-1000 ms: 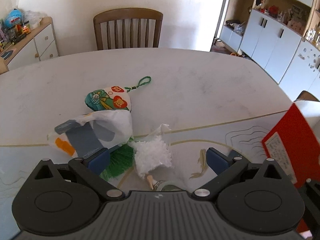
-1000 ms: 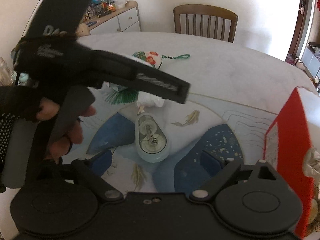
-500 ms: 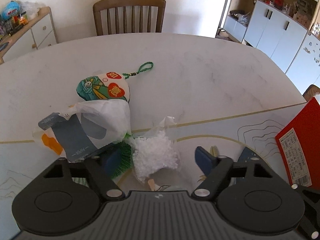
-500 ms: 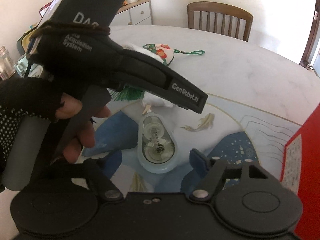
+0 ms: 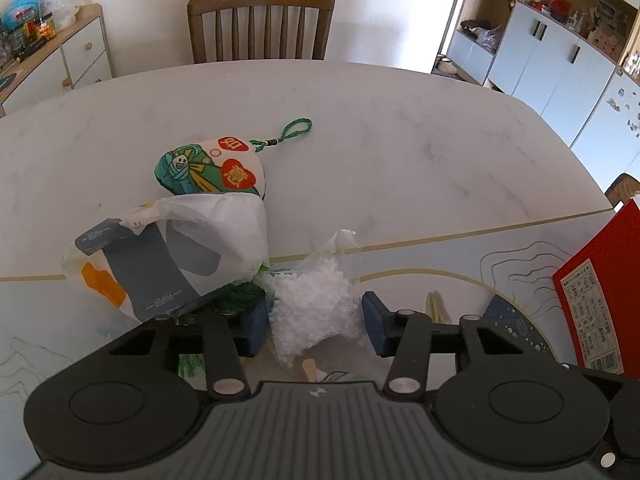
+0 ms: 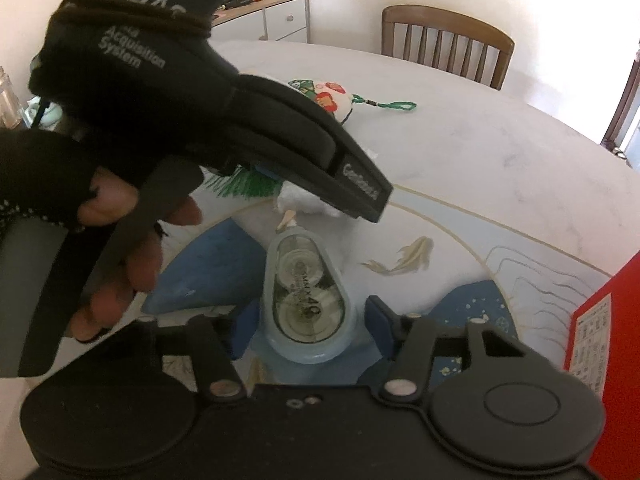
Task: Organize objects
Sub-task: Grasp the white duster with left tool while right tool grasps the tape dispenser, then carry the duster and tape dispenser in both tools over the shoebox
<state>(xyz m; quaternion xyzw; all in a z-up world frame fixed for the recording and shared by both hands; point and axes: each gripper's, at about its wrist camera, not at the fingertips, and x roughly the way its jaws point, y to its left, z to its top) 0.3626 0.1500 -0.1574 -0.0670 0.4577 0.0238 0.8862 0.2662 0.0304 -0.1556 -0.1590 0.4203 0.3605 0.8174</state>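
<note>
The right gripper (image 6: 308, 320) is straddling the correction tape dispenser (image 6: 306, 296) at lower centre, its jaws parted on either side and not yet gripping, seemingly lining up a pick. The left gripper (image 5: 312, 320) is likewise bracketing a clear bag of white pellets (image 5: 316, 304), open around it. Both are working over a fish-patterned mat (image 6: 460, 248) on a marble table (image 5: 400, 128), a wooden chair (image 5: 260, 20) sitting top centre.

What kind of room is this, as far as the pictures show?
Most likely a dining room in a home: a large pale table with a wooden chair pushed up to it, white cupboards along one wall, and a cluttered sideboard.
</note>
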